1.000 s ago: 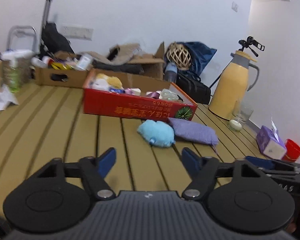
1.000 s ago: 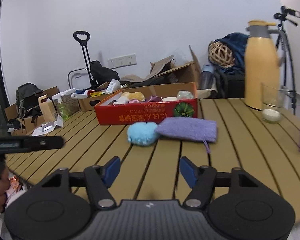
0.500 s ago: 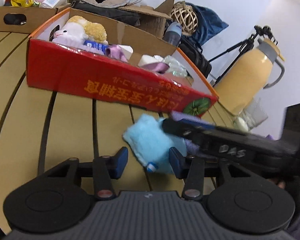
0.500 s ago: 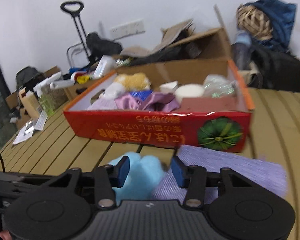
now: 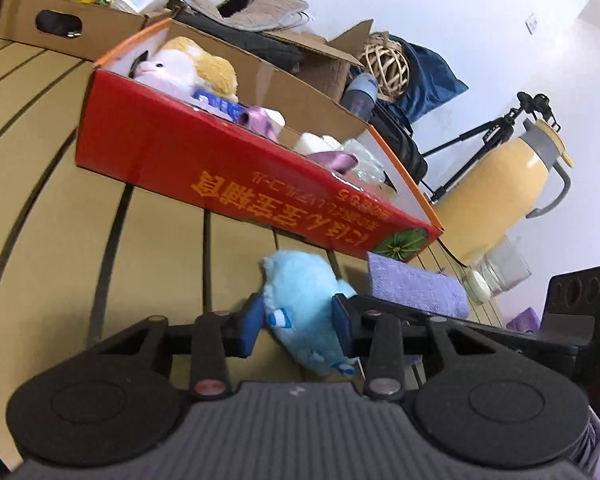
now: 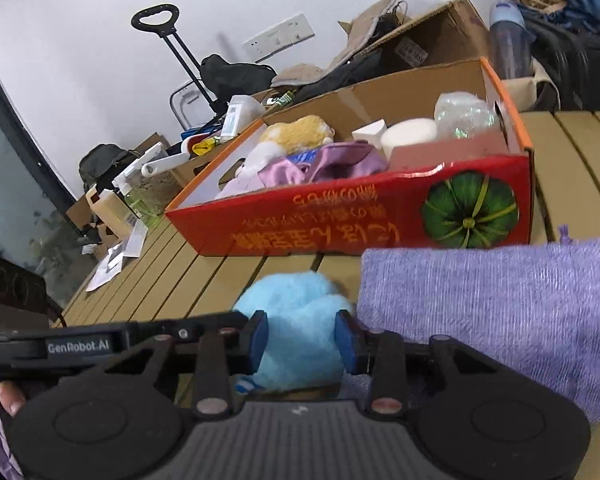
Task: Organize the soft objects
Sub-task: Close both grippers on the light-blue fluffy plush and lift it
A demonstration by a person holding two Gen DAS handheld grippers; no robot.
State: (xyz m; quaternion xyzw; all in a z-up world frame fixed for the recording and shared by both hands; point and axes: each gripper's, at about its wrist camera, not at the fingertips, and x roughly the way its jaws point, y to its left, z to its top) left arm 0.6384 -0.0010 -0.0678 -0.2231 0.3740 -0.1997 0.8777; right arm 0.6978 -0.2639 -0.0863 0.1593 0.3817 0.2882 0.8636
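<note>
A light blue plush toy (image 5: 300,304) lies on the slatted wooden table in front of a red cardboard box (image 5: 220,176). My left gripper (image 5: 296,320) has its blue pads on both sides of the plush, closed on it. My right gripper (image 6: 300,338) also has its pads on either side of the same blue plush (image 6: 296,320), pressing it. A purple knitted cloth (image 6: 496,312) lies beside the plush on its right and also shows in the left wrist view (image 5: 412,284). The red box (image 6: 380,212) holds plush toys and fabric.
A yellow thermos jug (image 5: 504,192) and a glass jar (image 5: 496,276) stand right of the red box. A brown cardboard box (image 5: 68,20) of bottles sits at the back left. Bags, a wicker ball (image 5: 384,64) and a tripod are behind the table.
Both grippers moved forward and down to the blue plush and narrowed from wide open until their pads sit against it. The left view has tilted.
</note>
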